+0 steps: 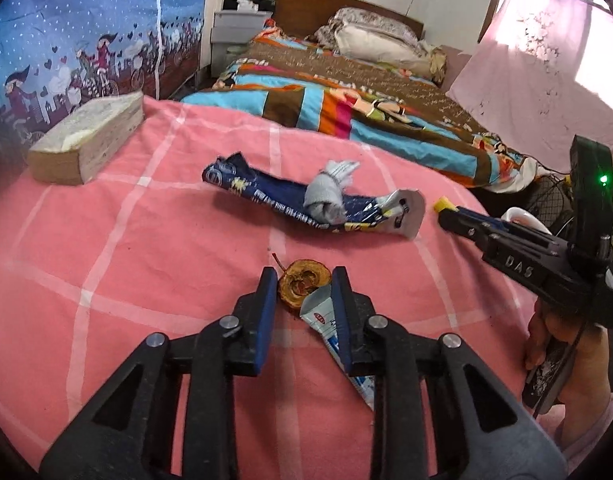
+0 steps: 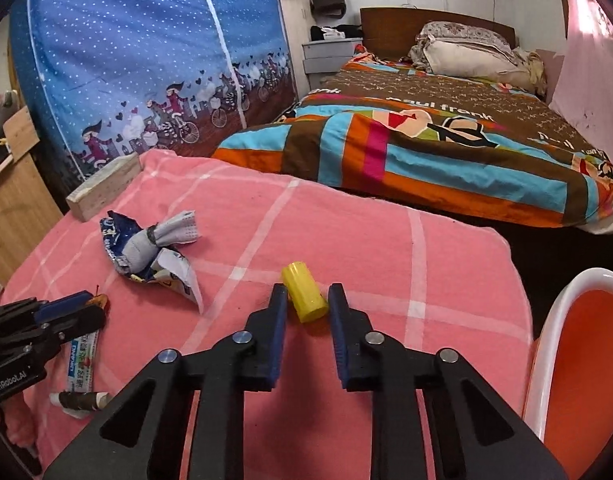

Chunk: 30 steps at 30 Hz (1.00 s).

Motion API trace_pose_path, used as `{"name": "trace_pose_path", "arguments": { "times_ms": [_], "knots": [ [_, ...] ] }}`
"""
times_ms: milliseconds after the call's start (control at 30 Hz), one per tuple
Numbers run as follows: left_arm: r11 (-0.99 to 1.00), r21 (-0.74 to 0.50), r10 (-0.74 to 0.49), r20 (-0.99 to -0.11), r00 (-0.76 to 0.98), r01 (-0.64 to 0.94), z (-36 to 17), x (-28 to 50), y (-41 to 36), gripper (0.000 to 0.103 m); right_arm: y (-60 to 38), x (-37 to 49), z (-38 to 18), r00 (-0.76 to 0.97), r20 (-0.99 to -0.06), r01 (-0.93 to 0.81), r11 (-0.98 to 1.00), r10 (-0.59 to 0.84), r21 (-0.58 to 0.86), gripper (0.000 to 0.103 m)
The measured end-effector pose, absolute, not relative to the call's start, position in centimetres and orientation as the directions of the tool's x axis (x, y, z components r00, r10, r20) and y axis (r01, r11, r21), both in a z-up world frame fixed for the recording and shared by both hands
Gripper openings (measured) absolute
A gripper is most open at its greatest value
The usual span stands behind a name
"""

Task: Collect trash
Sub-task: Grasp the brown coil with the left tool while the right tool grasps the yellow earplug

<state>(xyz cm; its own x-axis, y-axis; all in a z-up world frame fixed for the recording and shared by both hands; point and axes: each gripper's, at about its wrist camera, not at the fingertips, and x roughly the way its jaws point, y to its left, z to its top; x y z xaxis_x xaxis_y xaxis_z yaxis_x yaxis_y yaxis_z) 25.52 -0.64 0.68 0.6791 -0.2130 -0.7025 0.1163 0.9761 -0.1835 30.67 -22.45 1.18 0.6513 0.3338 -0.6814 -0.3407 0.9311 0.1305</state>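
Note:
On the pink checked cloth (image 1: 146,264) my left gripper (image 1: 303,282) is shut on a brown apple core (image 1: 304,285) that fills the gap between its blue pads. A white and blue toothpaste tube (image 1: 326,322) lies against the right pad, running back under the gripper. In the right wrist view my right gripper (image 2: 306,300) is shut on a small yellow cylinder (image 2: 304,298) lying on the cloth. There the left gripper (image 2: 82,306) comes in from the left, above the tube (image 2: 82,356). A crumpled blue wrapper (image 1: 242,186) with a grey knotted cloth (image 1: 326,196) on it lies farther back.
A white bin with an orange inside (image 2: 578,360) stands off the cloth's right edge. A wooden block (image 1: 86,140) lies at the back left corner. Beyond the cloth are a bed with a colourful quilt (image 2: 426,148) and a blue fabric wardrobe (image 2: 146,60).

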Motion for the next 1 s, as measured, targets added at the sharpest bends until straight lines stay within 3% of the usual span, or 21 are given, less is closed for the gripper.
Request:
{"name": "trace_pose_path", "arguments": {
  "times_ms": [500,867,1000],
  "knots": [
    [0.974,-0.082,-0.223,-0.482,0.847,0.209,4.7,21.9,-2.1,0.031,-22.0,25.1,4.0,0.76,-0.49,-0.446,0.891,0.427,0.085,0.015],
    [0.965,-0.041,-0.261,-0.292,0.92,0.261,8.1,19.2,-4.7,0.031,-25.1,20.6,7.9,0.894,-0.203,-0.398,0.916,0.4,0.051,0.014],
    [0.961,-0.029,-0.27,-0.294,0.917,0.273,8.3,19.3,-5.9,0.031,-25.8,21.2,7.9,0.88,-0.237,-0.408,0.91,0.413,0.071,0.014]
  ]
}}
